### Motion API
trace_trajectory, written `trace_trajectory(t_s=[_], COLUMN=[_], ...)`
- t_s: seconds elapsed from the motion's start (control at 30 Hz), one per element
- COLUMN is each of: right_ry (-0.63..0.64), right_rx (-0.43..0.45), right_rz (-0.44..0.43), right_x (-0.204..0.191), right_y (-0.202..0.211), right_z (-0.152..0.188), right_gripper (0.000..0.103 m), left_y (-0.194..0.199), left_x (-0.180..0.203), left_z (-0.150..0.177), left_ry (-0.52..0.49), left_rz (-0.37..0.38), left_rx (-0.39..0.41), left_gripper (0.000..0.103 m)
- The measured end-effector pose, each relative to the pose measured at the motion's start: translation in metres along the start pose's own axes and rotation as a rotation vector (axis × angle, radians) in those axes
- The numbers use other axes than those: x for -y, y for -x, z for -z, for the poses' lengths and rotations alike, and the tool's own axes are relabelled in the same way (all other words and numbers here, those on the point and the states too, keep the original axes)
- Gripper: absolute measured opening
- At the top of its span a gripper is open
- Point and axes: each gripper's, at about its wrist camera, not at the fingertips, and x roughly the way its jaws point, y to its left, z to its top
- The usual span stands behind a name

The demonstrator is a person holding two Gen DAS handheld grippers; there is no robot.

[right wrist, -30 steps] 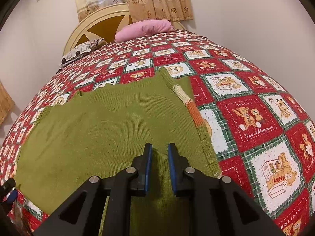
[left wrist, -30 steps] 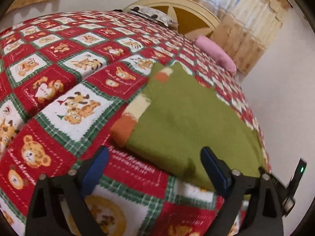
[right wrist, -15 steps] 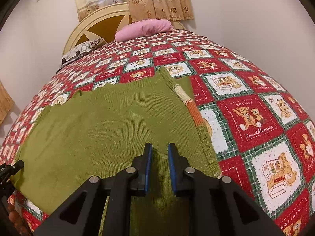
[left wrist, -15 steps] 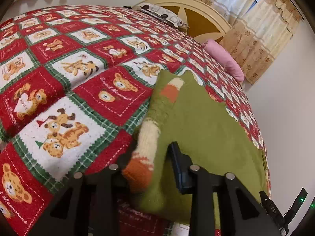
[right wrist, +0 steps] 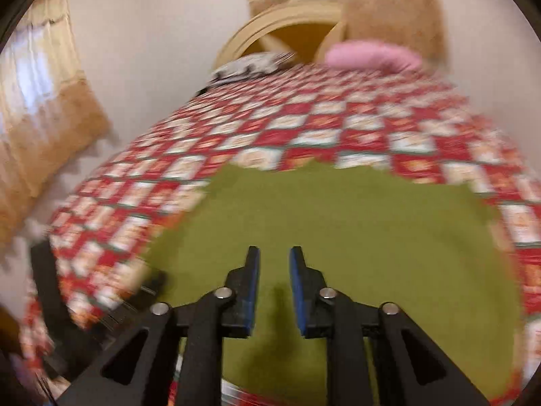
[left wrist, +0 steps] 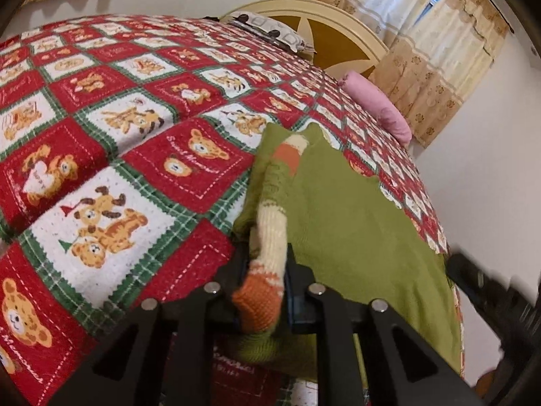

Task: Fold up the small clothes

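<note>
- Since half a second ago, the left gripper [left wrist: 265,270] has lifted the sleeve [left wrist: 270,233] higher off the quilt [left wrist: 142,155], and the right wrist view, sharp then, is now smeared with motion blur and shows the bed from a different angle.
- Left gripper: closed on the sleeve, its orange cuff [left wrist: 258,299] hanging out toward the camera between the jaws, with the cream band just beyond it.
- From the grip, the sleeve runs away over the left edge of the sweater [left wrist: 355,237], showing green, then orange and cream stripes further along.
- Sweater: green, lying flat on the quilt, its body spread to the right of the raised sleeve.
- Right gripper [right wrist: 274,264]: empty, jaws a narrow gap apart, hanging over the middle of the sweater [right wrist: 338,223]; I cannot tell whether the tips touch the knit.
- Far left in the right wrist view, a dark, blurred shape at the sweater's edge is likely the left gripper [right wrist: 148,287].
- At the head of the bed, a pink pillow [left wrist: 382,108] lies near the headboard [left wrist: 338,37], with curtains [left wrist: 432,54] behind.
</note>
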Motion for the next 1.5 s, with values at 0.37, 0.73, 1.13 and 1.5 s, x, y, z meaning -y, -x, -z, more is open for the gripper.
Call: trace_trajectory(t_s=[0.37, 0.73, 1.13, 1.5], right_ry=[0.186, 0.457, 0.034, -0.210], right_rx=[-0.248, -0.301, -0.190, -0.057], right_rz=[-0.076, 0.016, -0.180, -0.219], right_x=[-0.101, -0.128, -0.046, 0.082], right_y=[-0.132, -0.174, -0.105, -0.008], right_z=[-0.036, -0.027, -0.050, -0.053], right_gripper=[0.055, 0.037, 0.012, 0.012], left_y=[-0.001, -0.001, 0.028, 0.045], left_x=[-0.012, -0.010, 0.037, 0.162], left_z=[0.001, 0.001, 0.005, 0.053], left_ry=[0.073, 0.058, -0.206, -0.622], left_rz=[0.060, 0.065, 0.095, 0.198], left_rx=[0.000, -0.003, 0.082, 0.099], left_gripper=[0.020, 0.020, 0.019, 0.019])
